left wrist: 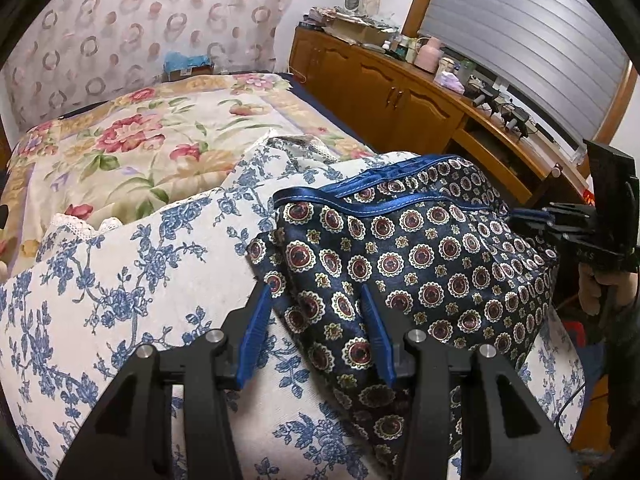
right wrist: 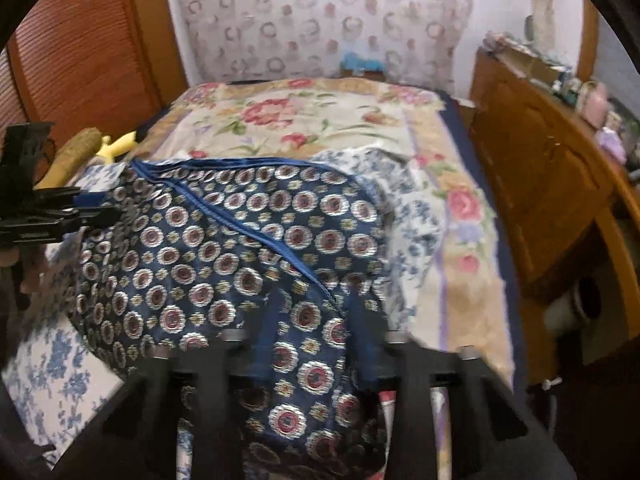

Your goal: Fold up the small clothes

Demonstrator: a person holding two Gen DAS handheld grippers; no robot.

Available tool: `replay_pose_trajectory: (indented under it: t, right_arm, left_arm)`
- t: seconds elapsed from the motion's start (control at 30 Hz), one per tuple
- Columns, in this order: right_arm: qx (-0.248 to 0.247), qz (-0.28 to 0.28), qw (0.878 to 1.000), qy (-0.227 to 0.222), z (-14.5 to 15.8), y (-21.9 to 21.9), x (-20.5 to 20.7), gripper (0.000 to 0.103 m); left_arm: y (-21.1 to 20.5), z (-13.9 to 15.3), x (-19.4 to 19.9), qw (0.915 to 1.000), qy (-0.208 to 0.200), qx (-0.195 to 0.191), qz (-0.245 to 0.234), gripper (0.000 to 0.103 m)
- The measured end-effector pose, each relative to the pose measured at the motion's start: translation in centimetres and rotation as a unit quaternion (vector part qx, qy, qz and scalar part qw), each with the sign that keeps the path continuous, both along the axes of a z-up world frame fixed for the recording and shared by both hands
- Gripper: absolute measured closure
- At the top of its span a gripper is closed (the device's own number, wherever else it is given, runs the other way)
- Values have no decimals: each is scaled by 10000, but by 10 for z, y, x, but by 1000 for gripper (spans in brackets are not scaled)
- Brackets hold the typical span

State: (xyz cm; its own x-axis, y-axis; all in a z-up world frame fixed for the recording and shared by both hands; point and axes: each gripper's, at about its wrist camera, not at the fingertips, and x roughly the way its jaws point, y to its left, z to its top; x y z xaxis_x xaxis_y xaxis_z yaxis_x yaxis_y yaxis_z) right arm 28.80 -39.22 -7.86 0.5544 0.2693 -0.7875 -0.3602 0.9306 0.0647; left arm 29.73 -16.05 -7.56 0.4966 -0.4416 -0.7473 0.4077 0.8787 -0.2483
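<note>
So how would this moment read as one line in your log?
step: folding | left gripper: open over navy patterned garment | right gripper: grip unclear, garment between fingers | surface: blue floral cloth

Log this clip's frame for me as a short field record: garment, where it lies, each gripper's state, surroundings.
garment: navy patterned shorts with a blue waistband, lifted and draped
surface: blue-floral white cloth over a bed with a floral bedspread
left gripper: open, fingers straddling the shorts' edge
right gripper: blurred, shorts fabric between its fingers; grip state unclear
surroundings: wooden cabinet beside the bed, cluttered top
</note>
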Motion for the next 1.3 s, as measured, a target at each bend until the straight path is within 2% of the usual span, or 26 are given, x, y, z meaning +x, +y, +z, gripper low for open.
replay_pose_trajectory:
  t: [0.1, 0.3, 0.37, 0.43, 0.53, 0.7, 0.97, 1.0, 1.03, 1.07, 1.1, 1.17, 1.3]
  right_arm:
    - [41, 186, 9995, -242, 10, 6, -2, 103]
    - [-116, -203, 9895, -1423, 63, 17, 6, 103]
    - [-174, -288, 9874, -1544, 67, 16, 16, 103]
    - [-376, -326, 9885, -1426, 59, 20, 28, 103]
    - [-633, -267, 9918, -1075, 31, 26, 41, 103]
    - [-567, -346, 9949, -756, 1, 16, 48, 103]
    - [-581, -369, 9954, -670, -11, 11, 52, 103]
    - [-585, -367, 9953, -679, -11, 11, 52, 103]
    - [-584, -369, 9953, -676, -11, 10, 52, 103]
    - [-566, -367, 9954, -675, -12, 10, 52, 103]
    - [-552, -358, 9955, -679, -12, 10, 51, 103]
    - [-516, -327, 9957, -695, -12, 10, 51, 103]
    - [-447, -280, 9954, -797, -5, 13, 45, 103]
  left_arm:
    - [2, 0, -2, 10000, -9, 16, 17, 58]
    - [8, 3, -5, 9999, -99, 23, 129, 58]
    - [10, 3, -5, 9999, -93, 13, 141, 58]
    - [10, 1, -4, 9998, -84, 62, 162, 58]
    - [10, -6, 2, 9997, 16, 157, 186, 56]
    - [6, -14, 14, 9996, 127, 156, 189, 53]
    - [-10, -14, 24, 9998, 163, 23, 64, 53]
    - [-10, -14, 25, 9999, 164, -20, 47, 61]
    - [-10, -15, 25, 9998, 169, -83, 39, 75]
    - [-9, -15, 25, 9997, 197, -123, 23, 84]
    - [-7, -17, 26, 9990, 336, -281, -68, 98]
    - [-6, -15, 25, 9988, 331, -341, -81, 100]
    - [1, -1, 9, 9991, 18, -415, -87, 101]
